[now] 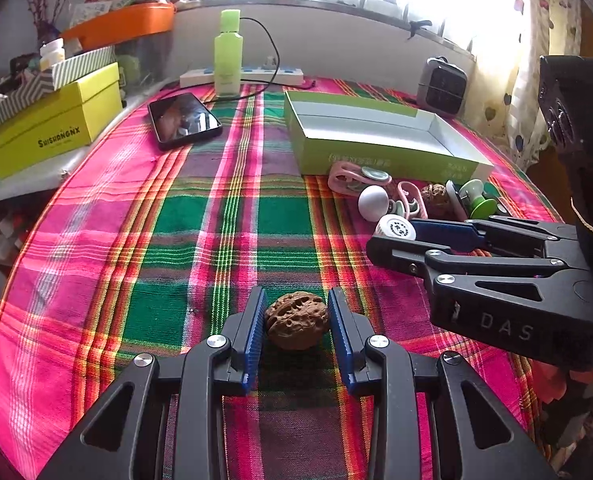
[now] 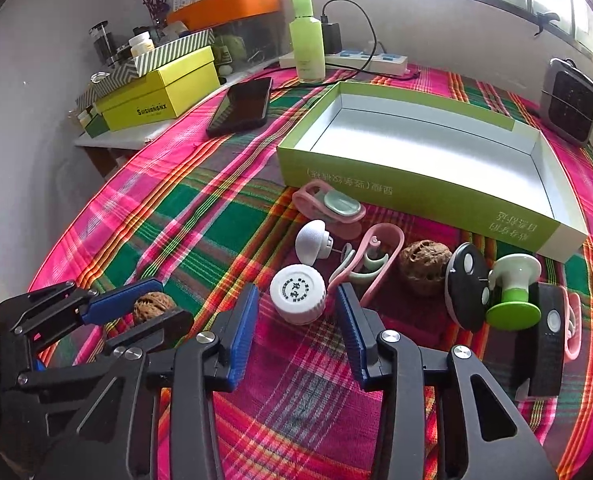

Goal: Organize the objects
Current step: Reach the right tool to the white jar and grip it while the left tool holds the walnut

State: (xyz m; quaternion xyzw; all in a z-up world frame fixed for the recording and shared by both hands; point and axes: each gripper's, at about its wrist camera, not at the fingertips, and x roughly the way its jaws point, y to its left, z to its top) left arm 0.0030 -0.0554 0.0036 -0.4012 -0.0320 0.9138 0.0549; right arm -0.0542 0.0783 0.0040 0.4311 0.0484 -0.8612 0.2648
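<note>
in the left wrist view, the left gripper [image 1: 296,320] is sitting low over the plaid tablecloth [image 1: 144,240] with its blue pads apart, and a walnut [image 1: 296,320] is lying on the cloth between them, the pads just beside it but not visibly pressing it. beyond it, the open green box [image 1: 380,148] is standing on the cloth, well apart from that walnut, and a cluster of small things is lying just in front of the box's near wall: a white ball-shaped knob [image 1: 373,202], pink clips [image 1: 350,178] and a second walnut [image 1: 434,196]. the right gripper [image 1: 400,240] is reaching in from the right, its tips at a white bottle cap [image 1: 395,228]. in the right wrist view, the right gripper [image 2: 296,304] is holding its jaws apart around the white bottle cap [image 2: 298,294], which is resting on the cloth in front of the green box [image 2: 376,176], near the pink clip [image 2: 376,256] and the second walnut [image 2: 422,268]. the left gripper [image 2: 152,312] is showing at the left, with the first walnut [image 2: 152,306] between its fingers.
</note>
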